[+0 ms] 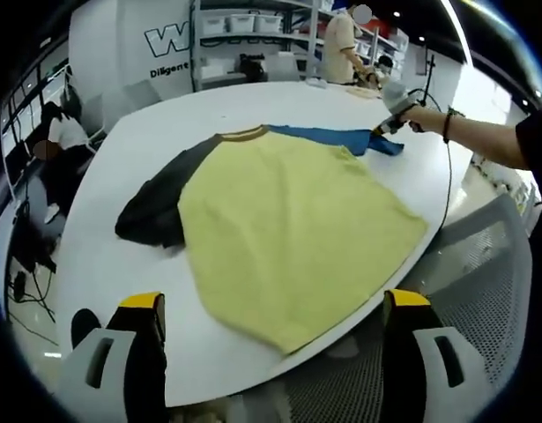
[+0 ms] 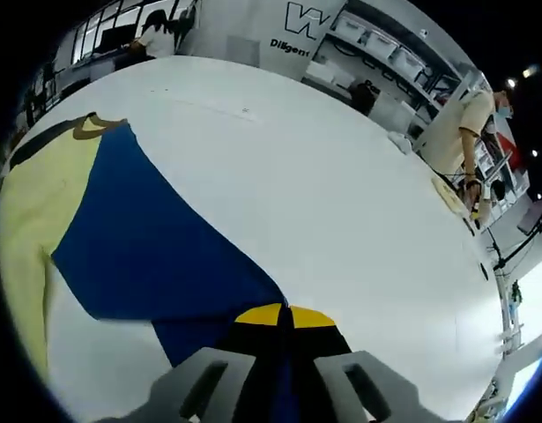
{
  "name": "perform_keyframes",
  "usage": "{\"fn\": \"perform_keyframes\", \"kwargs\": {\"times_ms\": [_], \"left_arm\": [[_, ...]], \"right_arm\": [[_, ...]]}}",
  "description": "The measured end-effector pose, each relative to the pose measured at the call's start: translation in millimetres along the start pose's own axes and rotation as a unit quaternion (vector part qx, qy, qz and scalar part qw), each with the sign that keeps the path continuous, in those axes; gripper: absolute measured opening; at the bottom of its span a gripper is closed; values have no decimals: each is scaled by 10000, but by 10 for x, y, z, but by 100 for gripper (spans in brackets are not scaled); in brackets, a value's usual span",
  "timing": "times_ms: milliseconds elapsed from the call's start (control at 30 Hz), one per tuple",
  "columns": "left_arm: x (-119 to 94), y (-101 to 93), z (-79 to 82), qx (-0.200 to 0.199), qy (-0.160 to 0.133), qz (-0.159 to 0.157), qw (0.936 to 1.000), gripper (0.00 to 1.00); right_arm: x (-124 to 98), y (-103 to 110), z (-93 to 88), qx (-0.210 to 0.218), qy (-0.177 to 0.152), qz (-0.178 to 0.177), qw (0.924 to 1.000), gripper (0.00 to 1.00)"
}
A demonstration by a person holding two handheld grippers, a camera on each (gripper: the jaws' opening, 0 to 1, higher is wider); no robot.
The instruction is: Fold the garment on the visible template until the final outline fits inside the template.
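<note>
the shirt (image 1: 288, 229) lies flat on the white worktop (image 1: 165, 132), its yellow body just ahead of the left tool (image 1: 275, 308), whose jaws stand wide apart with nothing between them. off to the far right, the right tool (image 2: 284, 319) is clenched on the end of the blue sleeve (image 2: 156, 247), which stretches back toward the collar, so the right hand looks nearer for folding that sleeve in.

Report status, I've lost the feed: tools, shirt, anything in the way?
Left tool open, hovering near the shirt's hem. Right tool shut on blue sleeve. Shirt flat on white table. Nothing in the way.
</note>
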State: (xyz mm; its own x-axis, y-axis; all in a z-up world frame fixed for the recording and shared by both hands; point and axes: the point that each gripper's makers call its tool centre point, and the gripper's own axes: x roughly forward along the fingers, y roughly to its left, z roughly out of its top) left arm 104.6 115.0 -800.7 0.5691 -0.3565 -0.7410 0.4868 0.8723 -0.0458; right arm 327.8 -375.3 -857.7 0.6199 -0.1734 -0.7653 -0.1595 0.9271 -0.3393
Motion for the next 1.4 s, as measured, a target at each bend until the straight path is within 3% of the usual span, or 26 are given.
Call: {"fn": "perform_keyframes", "kwargs": {"times_ms": [233,400,500,667,800,900,967,1133,1400], "left_arm": [[2,4,-24,-37,21,9,10000,98],[-11,18,-28,-32,35,34,10000,98],[-24,65,-22,-61,10,74,10000,98],[-27,86,-25,-72,11,95,9999,98],[-27,106,-25,-90,-7,111,9999,98],[-19,102,-9,-92,-43,86,9999,99],[-17,95,7,-89,-74,66,9999,99],[-12,63,37,-161,-158,-31,9997,99],[-12,46,42,-157,-200,-51,9997,99]], "right_arm": [[-7,12,-19,28,11,-4,10000,0],[-71,6,-21,586,-97,66,9982,1],[-172,39,61,803,-406,181,9958,10],[-228,107,84,1089,-479,378,9922,34],[-350,232,143,1603,-652,730,9822,54],[-458,393,238,1995,-860,1190,9688,67],[-512,422,252,2045,-915,1237,9667,75],[-671,558,279,2233,-1019,1499,9577,87],[-799,671,128,2395,-992,1574,9529,88]]}}
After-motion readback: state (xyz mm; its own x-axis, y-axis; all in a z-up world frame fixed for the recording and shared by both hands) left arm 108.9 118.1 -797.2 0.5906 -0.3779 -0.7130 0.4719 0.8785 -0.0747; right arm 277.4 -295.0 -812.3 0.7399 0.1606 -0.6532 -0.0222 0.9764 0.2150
